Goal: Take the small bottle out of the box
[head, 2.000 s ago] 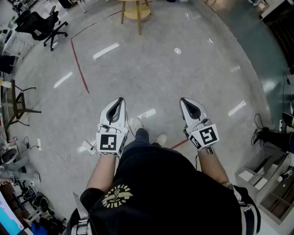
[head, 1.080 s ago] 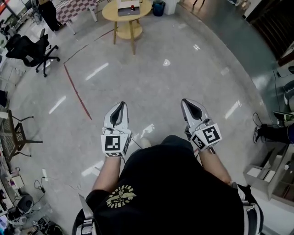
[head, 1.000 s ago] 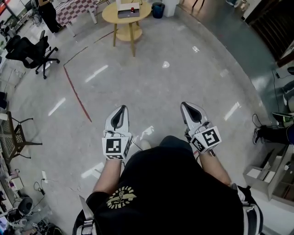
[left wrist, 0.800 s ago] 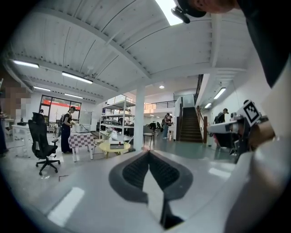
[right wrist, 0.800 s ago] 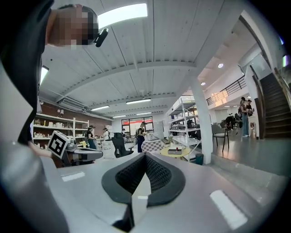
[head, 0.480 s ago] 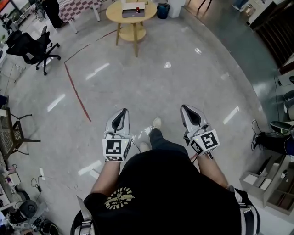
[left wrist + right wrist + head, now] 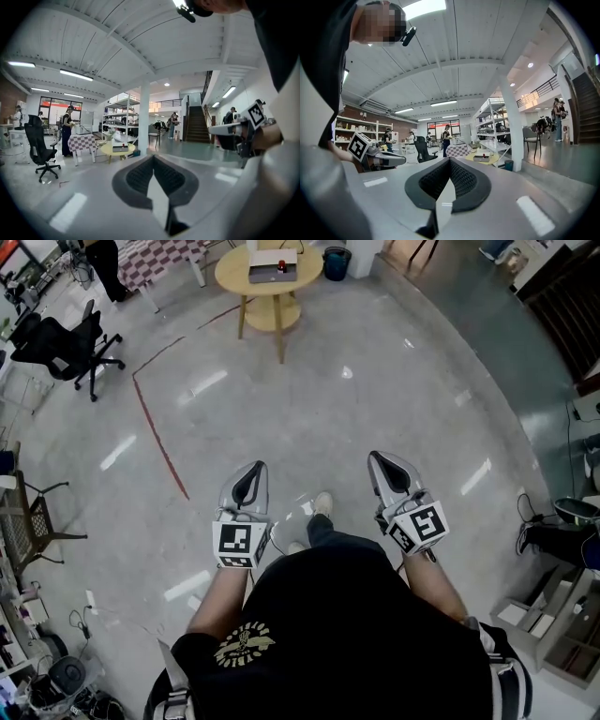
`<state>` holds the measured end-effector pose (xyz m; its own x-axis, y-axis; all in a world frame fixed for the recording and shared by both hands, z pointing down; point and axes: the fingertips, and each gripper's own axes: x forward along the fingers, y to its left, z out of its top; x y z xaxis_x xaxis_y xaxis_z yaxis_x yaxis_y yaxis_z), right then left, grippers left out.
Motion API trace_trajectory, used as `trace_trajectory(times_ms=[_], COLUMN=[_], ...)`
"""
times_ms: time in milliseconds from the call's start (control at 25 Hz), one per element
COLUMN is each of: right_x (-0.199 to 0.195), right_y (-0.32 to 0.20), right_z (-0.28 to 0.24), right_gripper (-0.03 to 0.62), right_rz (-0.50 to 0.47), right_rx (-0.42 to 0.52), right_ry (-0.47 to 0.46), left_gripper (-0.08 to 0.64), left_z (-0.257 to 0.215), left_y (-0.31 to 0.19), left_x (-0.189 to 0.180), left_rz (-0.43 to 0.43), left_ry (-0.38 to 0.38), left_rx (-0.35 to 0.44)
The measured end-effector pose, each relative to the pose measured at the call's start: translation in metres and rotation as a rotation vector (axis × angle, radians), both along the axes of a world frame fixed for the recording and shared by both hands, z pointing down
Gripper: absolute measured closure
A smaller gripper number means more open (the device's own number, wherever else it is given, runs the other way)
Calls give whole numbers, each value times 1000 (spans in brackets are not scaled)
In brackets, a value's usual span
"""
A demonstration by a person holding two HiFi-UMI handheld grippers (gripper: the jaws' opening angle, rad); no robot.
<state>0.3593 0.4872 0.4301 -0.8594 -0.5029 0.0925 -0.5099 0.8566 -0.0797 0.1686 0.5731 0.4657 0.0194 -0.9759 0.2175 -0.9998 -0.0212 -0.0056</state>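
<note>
A grey box (image 7: pixel 272 265) with a small red item (image 7: pixel 281 265) on it rests on a round yellow table (image 7: pixel 234 268), far ahead at the top of the head view. No bottle can be made out at this distance. My left gripper (image 7: pixel 254 467) and right gripper (image 7: pixel 376 457) are held side by side at waist height over the floor, both shut and empty. The left gripper view shows its joined jaws (image 7: pixel 153 159) with the table (image 7: pixel 108 150) small in the distance. In the right gripper view the tips (image 7: pixel 450 161) meet, and the box (image 7: pixel 482 158) lies far off.
A black office chair (image 7: pixel 80 338) stands at the left, beside a red tape line (image 7: pixel 159 432) on the glossy floor. A blue bin (image 7: pixel 336 261) and a checkered table (image 7: pixel 159 254) flank the yellow table. Shelving (image 7: pixel 553 624) is at the lower right; a metal chair (image 7: pixel 28 521) at the far left.
The person has walked forward: the yellow table with the box has come into view and drawn nearer. Both grippers stay shut, level and empty in front of the body.
</note>
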Motion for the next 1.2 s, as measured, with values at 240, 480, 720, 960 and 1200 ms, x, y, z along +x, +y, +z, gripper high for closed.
trace_trajectory(times_ms=[240,480,720,960,1200], right_x=[-1,-11,-33,-41,-38], right_y=[-47,-82,-118,-162,-194], right_z=[-8,-8,-11,-25,-25], right_gripper=[591,591,591,591,591], right_rz=[18,-2,-63,-112,-126], right_rx=[20,10,18,61,26], right_ry=[-5,1,-21,-50,-70], left_gripper=[560,560,560,560,560], left_z=[-8,-9,-16,-28,-35], left_y=[-48,-87,-112,-139,-153], left_x=[-9,-24,-39,-50,-53], left_rz=[4,-18,-67,-138,-185], left_ry=[10,-1,-9,-29,-39], left_rx=[16,2,-3,14,26])
